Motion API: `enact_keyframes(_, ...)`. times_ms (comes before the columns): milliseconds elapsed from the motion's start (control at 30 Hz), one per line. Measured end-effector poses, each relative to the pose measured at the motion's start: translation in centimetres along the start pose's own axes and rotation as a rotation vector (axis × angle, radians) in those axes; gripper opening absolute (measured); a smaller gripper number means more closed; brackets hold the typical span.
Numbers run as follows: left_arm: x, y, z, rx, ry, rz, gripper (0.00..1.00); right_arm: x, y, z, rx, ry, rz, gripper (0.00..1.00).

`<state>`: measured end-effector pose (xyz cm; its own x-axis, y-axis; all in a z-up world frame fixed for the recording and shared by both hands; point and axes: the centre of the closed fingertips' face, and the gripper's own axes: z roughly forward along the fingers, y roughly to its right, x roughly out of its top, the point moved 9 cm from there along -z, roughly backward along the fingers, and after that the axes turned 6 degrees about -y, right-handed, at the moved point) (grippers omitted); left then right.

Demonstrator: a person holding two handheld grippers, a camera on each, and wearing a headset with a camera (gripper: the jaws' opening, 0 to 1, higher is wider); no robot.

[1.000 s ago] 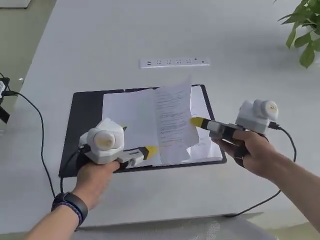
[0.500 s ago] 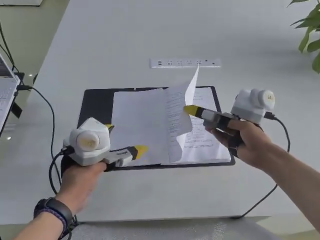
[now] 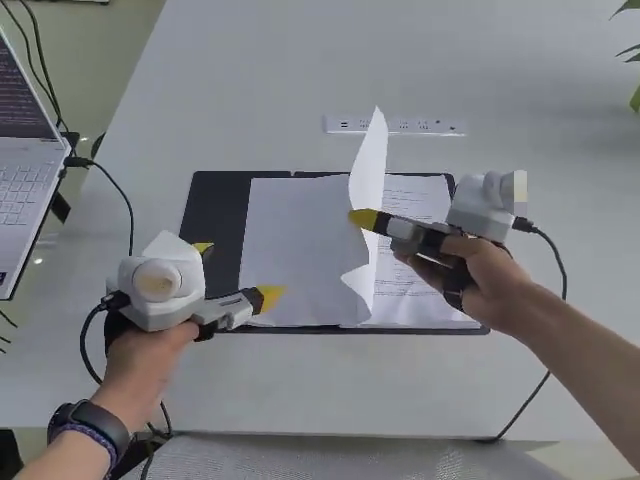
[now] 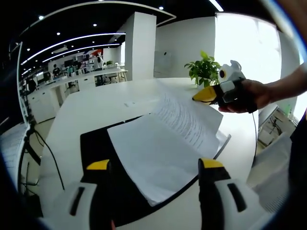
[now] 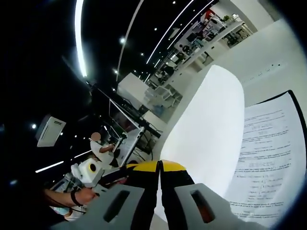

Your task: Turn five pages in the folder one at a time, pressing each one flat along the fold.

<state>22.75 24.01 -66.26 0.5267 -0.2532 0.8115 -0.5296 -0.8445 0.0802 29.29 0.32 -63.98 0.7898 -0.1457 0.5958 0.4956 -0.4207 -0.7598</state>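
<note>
Office, white workbench [image 3: 300, 60]: folder [image 3: 212, 215], power strip [image 3: 393, 125], laptop [image 3: 25, 180] | left gripper [image 4: 154, 165] fingers spread | right gripper [image 3: 362, 218] fingers pinch page [image 3: 368, 170]

The laptop [image 3: 20, 150] is cut by the left edge of the head view, and the plant [image 3: 632, 8] by its upper right corner. The lifted page [image 3: 368, 170] covers the fold of the folder [image 3: 215, 230] behind it. The print on the right page [image 3: 415, 270] is too small to read. In the right gripper view, the person [image 5: 101, 149] at lower left is small and blurred.
</note>
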Motion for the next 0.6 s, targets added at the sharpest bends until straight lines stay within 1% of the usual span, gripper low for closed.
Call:
enact_keyframes(233, -0.3, -0.5, -0.9, 0.016, 0.000, -0.019, 0.74, -0.5, 0.0, 1.9, 0.014, -0.031, 0.006, 0.00)
enact_keyframes(400, -0.5, -0.7, -1.3, 0.028, 0.001, -0.035, 0.73, -1.2, 0.3, 3.4, 0.009, -0.071, 0.021, 0.00)
enact_keyframes(533, -0.7, -0.9, -1.7, 0.036, 0.005, -0.045, 0.73, -1.6, 0.2, 4.5, 0.018, -0.090, 0.032, 0.00)
enact_keyframes(600, -0.7, -0.9, -1.8, 0.038, 0.003, -0.047, 0.73, -1.9, 0.2, 5.2, 0.022, -0.107, 0.034, 0.00)
